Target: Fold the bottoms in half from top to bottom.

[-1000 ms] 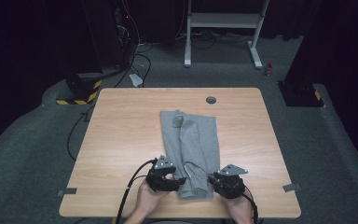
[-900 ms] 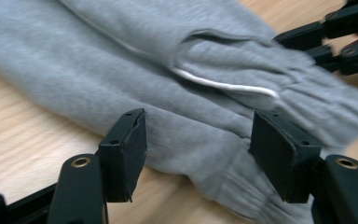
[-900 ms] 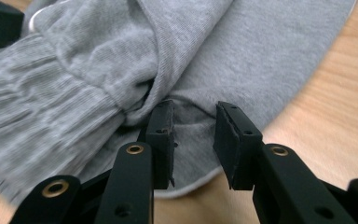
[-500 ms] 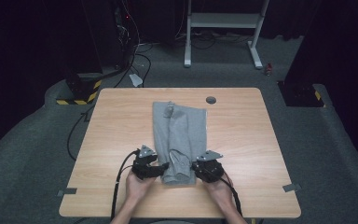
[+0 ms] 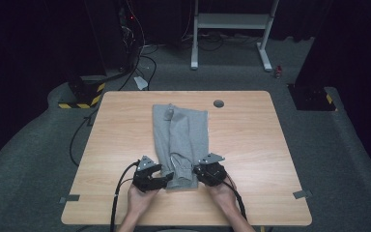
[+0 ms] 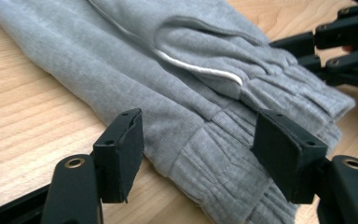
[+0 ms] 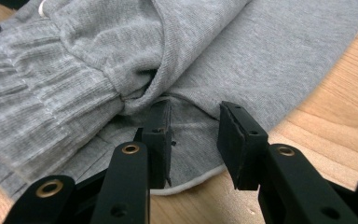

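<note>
Grey sweatshirt (image 5: 179,140), folded lengthwise mid-frame: my left gripper (image 5: 166,180) and right gripper (image 5: 198,172), jaws just opening, flanked its near hem unclamped, ready for the next fold.

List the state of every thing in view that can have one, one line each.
Grey garment: folded lengthwise, flat on the table, ribbed hem toward the person.
Left gripper: open, jaws just been opening, straddling the ribbed hem without pressing it.
Right gripper: open, jaws just been opening, garment edge between them, not pinched.
Table: level, holding the garment.
</note>
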A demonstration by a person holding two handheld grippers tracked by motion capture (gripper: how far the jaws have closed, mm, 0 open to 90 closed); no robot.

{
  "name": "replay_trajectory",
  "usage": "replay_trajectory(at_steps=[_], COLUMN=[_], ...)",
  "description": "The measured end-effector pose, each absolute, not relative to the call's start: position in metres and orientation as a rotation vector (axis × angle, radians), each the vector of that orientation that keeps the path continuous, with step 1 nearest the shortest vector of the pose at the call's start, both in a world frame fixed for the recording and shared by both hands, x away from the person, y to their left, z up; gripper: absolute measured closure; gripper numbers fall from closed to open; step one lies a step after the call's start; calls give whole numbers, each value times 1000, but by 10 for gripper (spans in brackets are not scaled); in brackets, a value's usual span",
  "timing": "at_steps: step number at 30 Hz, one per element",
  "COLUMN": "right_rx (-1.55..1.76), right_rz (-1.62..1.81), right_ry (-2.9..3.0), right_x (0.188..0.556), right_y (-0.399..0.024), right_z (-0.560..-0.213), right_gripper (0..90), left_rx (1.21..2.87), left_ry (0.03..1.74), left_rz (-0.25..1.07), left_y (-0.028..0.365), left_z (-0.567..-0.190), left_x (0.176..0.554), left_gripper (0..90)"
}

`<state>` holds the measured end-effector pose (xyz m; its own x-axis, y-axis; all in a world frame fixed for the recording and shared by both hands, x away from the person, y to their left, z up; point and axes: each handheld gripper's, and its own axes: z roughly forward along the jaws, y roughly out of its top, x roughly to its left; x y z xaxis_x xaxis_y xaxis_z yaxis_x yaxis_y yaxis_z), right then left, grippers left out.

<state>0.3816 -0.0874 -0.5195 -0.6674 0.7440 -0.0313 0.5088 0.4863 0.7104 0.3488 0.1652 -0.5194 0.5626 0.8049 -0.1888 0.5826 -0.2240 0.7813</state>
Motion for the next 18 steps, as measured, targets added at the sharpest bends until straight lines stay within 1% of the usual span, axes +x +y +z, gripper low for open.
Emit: replay_trajectory(at_steps=[1, 2, 3, 4, 7, 9, 10, 11, 12, 13, 14, 15, 16, 17, 18], right_rx=[1063, 1063, 1069, 1069, 1103, 1069, 1069, 1024, 1024, 965, 965, 938, 938, 923, 910], right_rz=[967, 967, 961, 961, 1004, 1045, 1045, 1088, 1088, 1102, 1102, 1094, 1094, 1058, 1037], right_ry=[2402, 2402, 2403, 2403, 2385, 2362, 2362, 2362, 2362, 2379, 2379, 2426, 2426, 2470, 2484], right_x=[381, 381, 380, 380, 378, 374, 374, 372, 372, 371, 371, 374, 374, 380, 383], right_y=[-87, -87, -89, -89, -93, -91, -91, -80, -80, -65, -65, -46, -46, -29, -21], right_z=[-518, -518, -517, -517, -509, -491, -491, -476, -476, -467, -467, -466, -466, -470, -472], right_gripper=[606, 606, 569, 569, 522, 505, 505, 492, 492, 477, 477, 462, 462, 454, 466], left_rx=[1930, 1931, 1932, 1925, 1907, 1908, 1908, 1904, 1904, 1903, 1906, 1906, 1906, 1905, 1906], left_ry=[1117, 1117, 1114, 1116, 1139, 1143, 1143, 1148, 1148, 1150, 1147, 1148, 1148, 1150, 1150], left_rz=[330, 338, 338, 340, 328, 332, 332, 320, 320, 320, 322, 331, 331, 333, 333], left_y=[165, 165, 165, 165, 166, 165, 165, 165, 165, 165, 165, 165, 165, 165, 165], left_z=[-520, -521, -523, -526, -527, -527, -527, -527, -527, -527, -527, -527, -527, -527, -527], left_x=[349, 349, 349, 348, 347, 346, 346, 347, 347, 347, 347, 346, 346, 346, 346], left_gripper=[323, 323, 313, 313, 306, 315, 316, 315, 312, 310, 310, 309, 307, 306, 305])
